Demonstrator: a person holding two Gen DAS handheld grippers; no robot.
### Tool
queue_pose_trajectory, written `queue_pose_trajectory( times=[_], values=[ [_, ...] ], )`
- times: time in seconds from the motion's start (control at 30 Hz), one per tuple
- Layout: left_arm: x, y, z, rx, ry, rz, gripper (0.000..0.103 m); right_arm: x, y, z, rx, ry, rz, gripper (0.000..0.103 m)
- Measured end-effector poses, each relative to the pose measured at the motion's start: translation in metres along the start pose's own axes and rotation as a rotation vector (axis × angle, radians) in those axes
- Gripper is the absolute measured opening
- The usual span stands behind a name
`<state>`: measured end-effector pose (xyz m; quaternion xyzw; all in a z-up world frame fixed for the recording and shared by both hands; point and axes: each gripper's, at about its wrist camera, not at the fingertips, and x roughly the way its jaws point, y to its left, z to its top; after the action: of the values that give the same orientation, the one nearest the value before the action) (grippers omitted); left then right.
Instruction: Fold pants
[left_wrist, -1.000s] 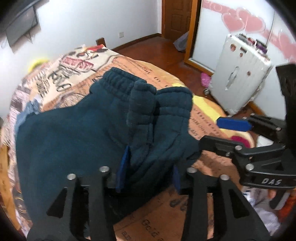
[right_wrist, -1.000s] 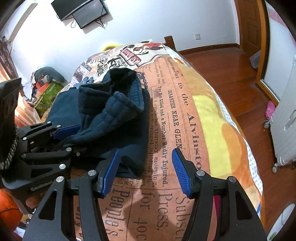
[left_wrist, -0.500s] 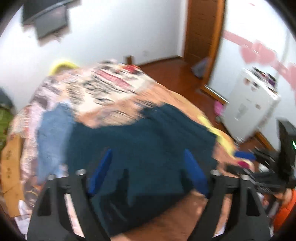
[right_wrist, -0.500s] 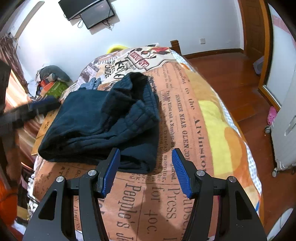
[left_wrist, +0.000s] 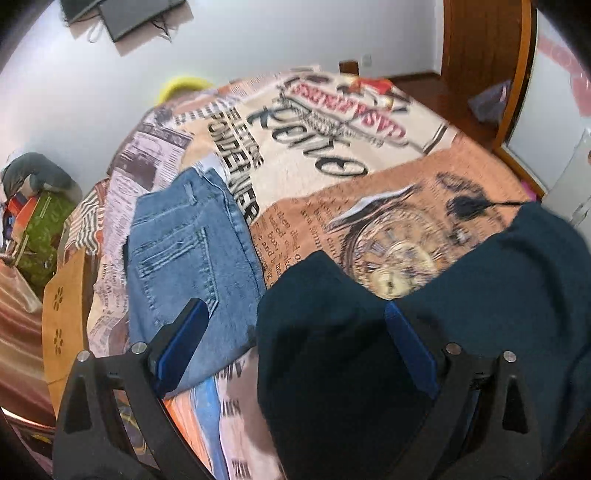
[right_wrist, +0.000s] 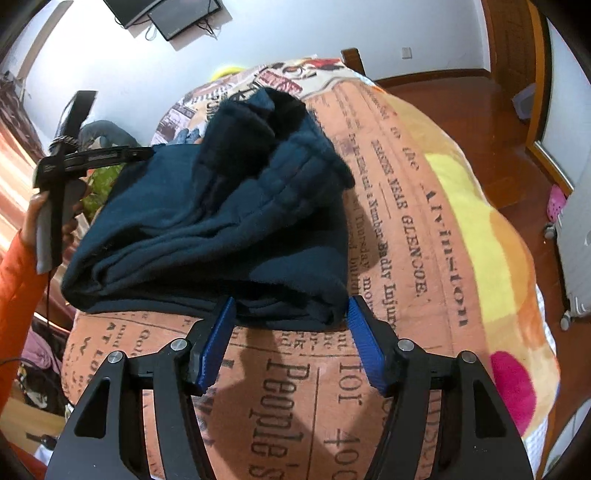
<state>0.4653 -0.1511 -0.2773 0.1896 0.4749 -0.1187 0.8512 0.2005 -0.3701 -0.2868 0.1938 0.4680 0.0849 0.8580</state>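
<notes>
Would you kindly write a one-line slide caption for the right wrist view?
Open right tongs hover at the near edge of folded dark blue pants on a newspaper-print blanket.

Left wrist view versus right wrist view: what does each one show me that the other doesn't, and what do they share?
Only the left wrist view shows the folded blue jeans laid out flat, and the clock print on the blanket.

Only the right wrist view shows the dark pants' ribbed waistband, the left gripper from outside, and the yellow patch.

Both show the dark blue pants on the newspaper-print blanket, with open jaws in front.
</notes>
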Motion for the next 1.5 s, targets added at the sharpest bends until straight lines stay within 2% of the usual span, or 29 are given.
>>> queue_pose_trajectory(
  times=[0.07, 0.13, 0.23, 0.33, 0.57, 0.8, 0.93, 1.1, 1.23, 1.37, 1.4, 1.5],
  values=[
    [0.019, -0.004, -0.002, 0.044, 0.02, 0.035, 0.097, 0.007, -0.002, 0.002, 0.012, 0.012, 0.016, 0.06],
    [0.031, -0.005, -0.006, 0.082, 0.033, 0.036, 0.098, 0.011, -0.003, 0.005, 0.009, 0.008, 0.026, 0.06],
    [0.029, 0.002, -0.013, 0.089, 0.014, 0.006, 0.098, 0.017, -0.001, 0.016, -0.024, 0.017, 0.019, 0.06],
    [0.023, 0.01, -0.023, 0.098, 0.0, 0.025, 0.098, 0.023, -0.001, 0.029, -0.068, 0.022, -0.006, 0.06],
    [0.002, 0.05, -0.067, -0.011, 0.041, 0.008, 0.098, 0.049, -0.001, 0.067, -0.158, 0.034, -0.022, 0.06],
    [-0.039, 0.061, -0.123, -0.085, 0.05, 0.048, 0.098, 0.071, 0.017, 0.1, -0.247, 0.014, -0.036, 0.06],
    [-0.054, 0.059, -0.151, -0.159, 0.074, 0.027, 0.098, 0.063, 0.03, 0.093, -0.278, -0.009, -0.038, 0.06],
    [-0.075, 0.044, -0.177, -0.198, 0.074, 0.012, 0.098, 0.049, 0.028, 0.085, -0.285, -0.012, -0.046, 0.06],
    [-0.085, 0.037, -0.185, -0.267, 0.083, -0.048, 0.084, 0.023, 0.024, 0.081, -0.266, -0.045, -0.053, 0.06],
    [-0.1, 0.023, -0.191, -0.27, 0.051, -0.042, 0.082, -0.013, 0.029, 0.069, -0.255, -0.097, -0.042, 0.06],
    [-0.104, 0.022, -0.191, -0.264, 0.046, -0.047, 0.078, -0.022, 0.033, 0.065, -0.257, -0.108, -0.033, 0.06],
    [-0.122, 0.031, -0.189, -0.245, 0.019, -0.051, 0.078, -0.038, 0.046, 0.054, -0.274, -0.122, -0.016, 0.06]
  ],
)
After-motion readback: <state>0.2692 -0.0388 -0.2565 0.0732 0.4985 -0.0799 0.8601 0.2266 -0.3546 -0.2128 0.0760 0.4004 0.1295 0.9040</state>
